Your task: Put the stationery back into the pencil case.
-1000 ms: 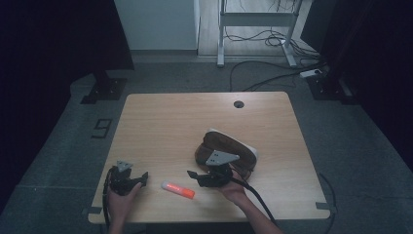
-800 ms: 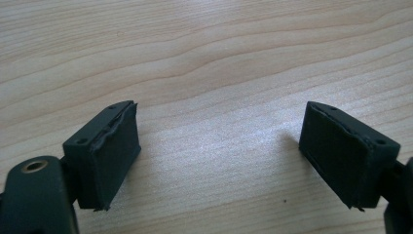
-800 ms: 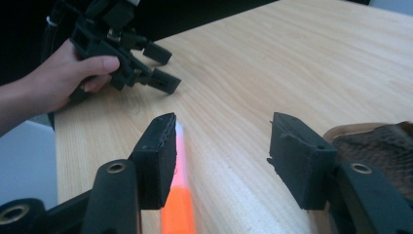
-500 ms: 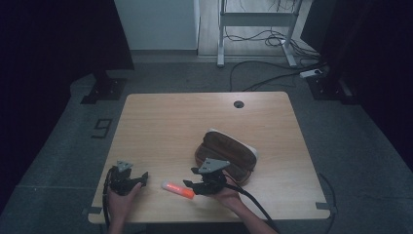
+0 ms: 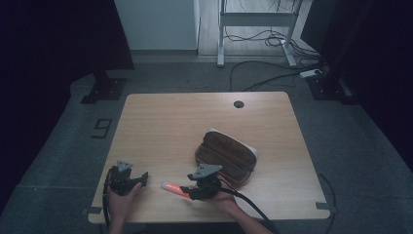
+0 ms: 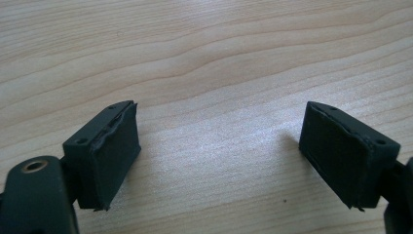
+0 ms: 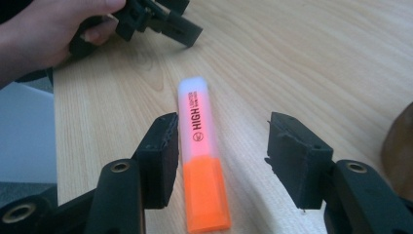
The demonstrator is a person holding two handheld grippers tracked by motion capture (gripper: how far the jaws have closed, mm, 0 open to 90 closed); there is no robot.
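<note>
An orange highlighter (image 5: 174,187) with a pale cap lies flat near the table's front edge. My right gripper (image 5: 188,191) is at its orange end, open. In the right gripper view the highlighter (image 7: 200,146) lies between the two spread jaws of the right gripper (image 7: 224,141), close to the left one, and I cannot tell whether they touch. My left gripper (image 5: 141,176) rests at the front left, open, its jaws toward the highlighter. In the left gripper view the left gripper (image 6: 219,161) has only bare wood between its jaws.
A brown pencil case (image 5: 226,156) lies just behind and to the right of my right hand, and its edge shows as the brown case (image 7: 402,141). The wooden table (image 5: 195,122) has a cable hole (image 5: 238,104) at the back. The left hand (image 7: 48,34) holds its gripper beyond the highlighter's cap.
My right gripper has moved left from beside the pencil case to the highlighter, and its jaws now straddle the orange end. The left gripper has stayed put.
</note>
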